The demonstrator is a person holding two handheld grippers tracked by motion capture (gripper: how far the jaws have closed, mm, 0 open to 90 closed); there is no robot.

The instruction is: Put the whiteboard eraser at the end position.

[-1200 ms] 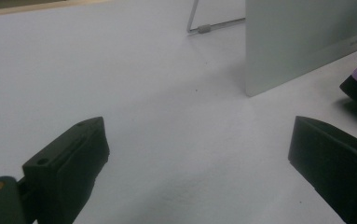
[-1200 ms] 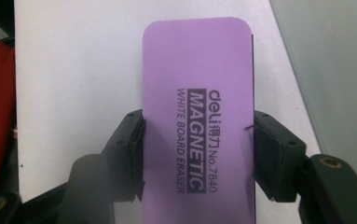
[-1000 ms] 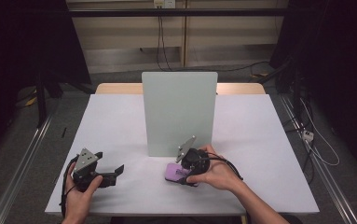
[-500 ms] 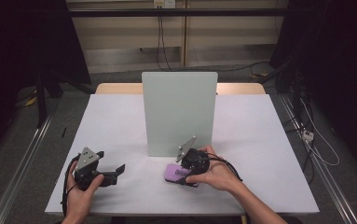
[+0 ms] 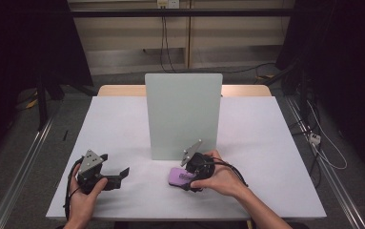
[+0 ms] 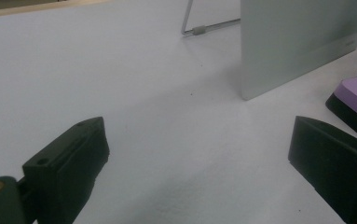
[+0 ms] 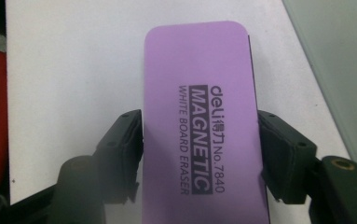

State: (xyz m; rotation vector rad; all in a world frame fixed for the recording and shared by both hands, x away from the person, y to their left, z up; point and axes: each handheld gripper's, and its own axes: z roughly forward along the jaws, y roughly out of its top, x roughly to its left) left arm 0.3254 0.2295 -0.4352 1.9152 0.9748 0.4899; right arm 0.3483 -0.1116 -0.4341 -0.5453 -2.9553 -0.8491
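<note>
Right gripper (image 7: 199,154) astride the purple eraser (image 7: 199,116), jaws against its two long sides at mid-length, seemingly clamped. Eraser at lower centre of the high view, flat on the table (image 5: 123,124), just below the upright board (image 5: 182,114). Best kept square and centred, lifted straight up, clear of the board's foot. Left gripper (image 6: 199,172) gaping wide and empty at lower left, well apart.
</note>
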